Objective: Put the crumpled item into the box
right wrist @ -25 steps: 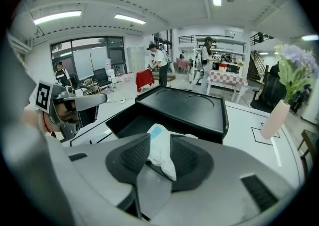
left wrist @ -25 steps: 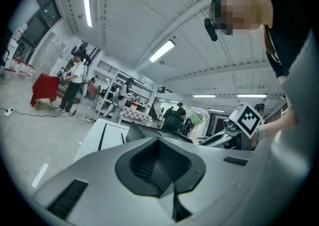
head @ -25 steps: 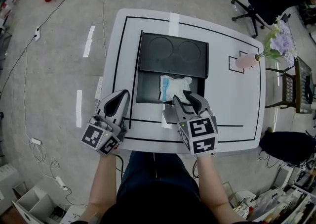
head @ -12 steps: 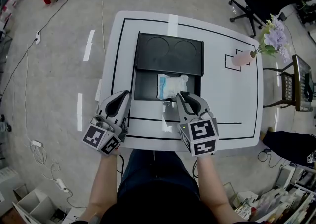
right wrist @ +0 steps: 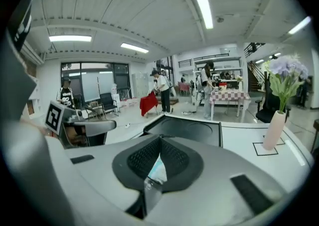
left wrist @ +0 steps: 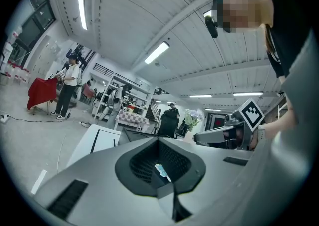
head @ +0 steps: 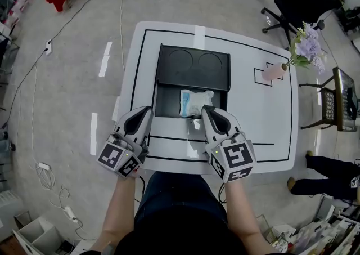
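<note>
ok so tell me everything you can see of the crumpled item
The item is a crumpled wad, white with pale blue patches, and looks like thin crinkly film or paper. It is over the open tray of the black box, toward the tray's right half, in front of the opened lid. The right gripper meets its near right corner. Its jaws have just closed, and the right gripper view shows a pale fold pinched between them. Nothing else visibly touches it.

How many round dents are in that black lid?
2. They lie side by side on the black lid: one dent on its left half, the other dent on its right half. None seems hidden.
</note>
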The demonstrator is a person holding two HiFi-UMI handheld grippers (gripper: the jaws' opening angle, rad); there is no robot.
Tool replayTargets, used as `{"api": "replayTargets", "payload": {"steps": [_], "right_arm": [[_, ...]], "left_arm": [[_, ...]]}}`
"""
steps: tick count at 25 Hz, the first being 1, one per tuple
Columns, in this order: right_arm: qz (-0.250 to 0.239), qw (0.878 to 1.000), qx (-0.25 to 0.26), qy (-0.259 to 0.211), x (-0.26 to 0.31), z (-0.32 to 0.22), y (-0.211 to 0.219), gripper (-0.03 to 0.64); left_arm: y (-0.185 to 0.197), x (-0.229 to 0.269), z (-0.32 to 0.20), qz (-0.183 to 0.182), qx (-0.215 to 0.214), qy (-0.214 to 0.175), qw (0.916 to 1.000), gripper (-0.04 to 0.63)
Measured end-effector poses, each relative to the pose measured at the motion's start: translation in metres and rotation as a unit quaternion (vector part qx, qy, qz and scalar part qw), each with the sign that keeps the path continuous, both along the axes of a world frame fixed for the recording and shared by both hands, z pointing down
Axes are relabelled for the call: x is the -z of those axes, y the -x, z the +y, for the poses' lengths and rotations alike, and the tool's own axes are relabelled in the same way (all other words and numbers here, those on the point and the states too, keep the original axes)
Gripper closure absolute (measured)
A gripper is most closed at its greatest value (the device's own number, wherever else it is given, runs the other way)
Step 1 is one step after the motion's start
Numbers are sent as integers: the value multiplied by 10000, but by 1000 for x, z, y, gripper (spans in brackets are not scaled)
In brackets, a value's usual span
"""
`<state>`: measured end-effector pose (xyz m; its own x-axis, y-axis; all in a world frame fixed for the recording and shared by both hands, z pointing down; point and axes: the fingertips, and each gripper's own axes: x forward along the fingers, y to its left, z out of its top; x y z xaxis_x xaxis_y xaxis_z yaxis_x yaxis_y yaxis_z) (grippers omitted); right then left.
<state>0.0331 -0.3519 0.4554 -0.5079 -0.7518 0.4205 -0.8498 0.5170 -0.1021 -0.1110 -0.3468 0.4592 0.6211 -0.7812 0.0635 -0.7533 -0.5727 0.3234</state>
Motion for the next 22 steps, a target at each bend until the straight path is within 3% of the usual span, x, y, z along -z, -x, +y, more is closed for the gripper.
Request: {"api": "replayTargets", "payload": {"steps": [4, 12, 22], "right_arm": [[-588, 9979, 80, -254, 23, 1, 2, 611], [-839, 9949, 151, -531, 46, 9, -5, 612], [-754, 9945, 49, -730, 62, 19, -25, 614]], "left_arm": [[-3, 9, 1, -15, -26, -57, 10000, 595], [-11, 26, 4, 47, -139, -142, 9998, 595], [-20, 51, 7, 18, -194, -344, 9992, 594]]}}
